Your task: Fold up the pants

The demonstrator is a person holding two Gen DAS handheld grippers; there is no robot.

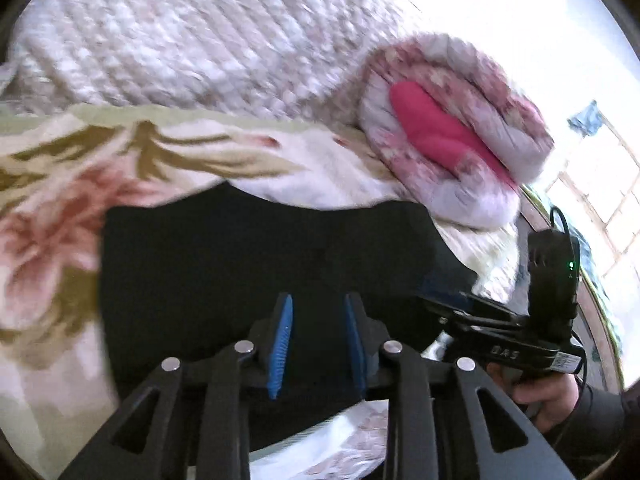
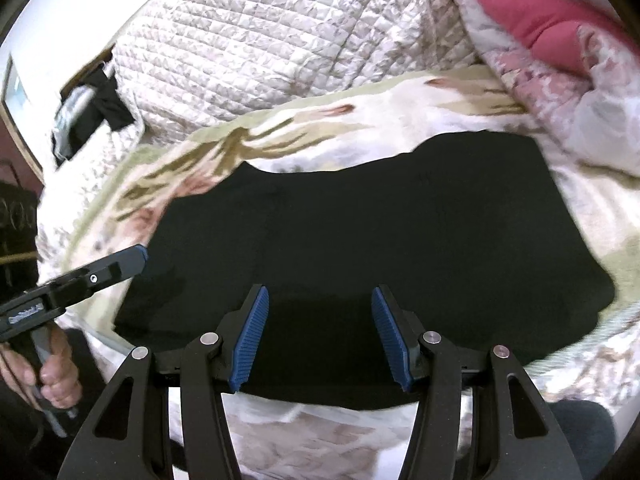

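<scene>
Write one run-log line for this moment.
pants: folded, flat on blanket | left gripper: open | right gripper: open

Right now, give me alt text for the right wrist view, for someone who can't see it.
Black pants lie folded flat on a floral blanket, with the open right gripper poised over their near edge. The left gripper reaches in from the left; a quilt lies behind.

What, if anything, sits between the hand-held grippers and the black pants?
Nothing visible. Both the left hand-held gripper and the right hand-held gripper hang open directly over the folded black fabric pants on the floral blanket, with no object between.
</scene>
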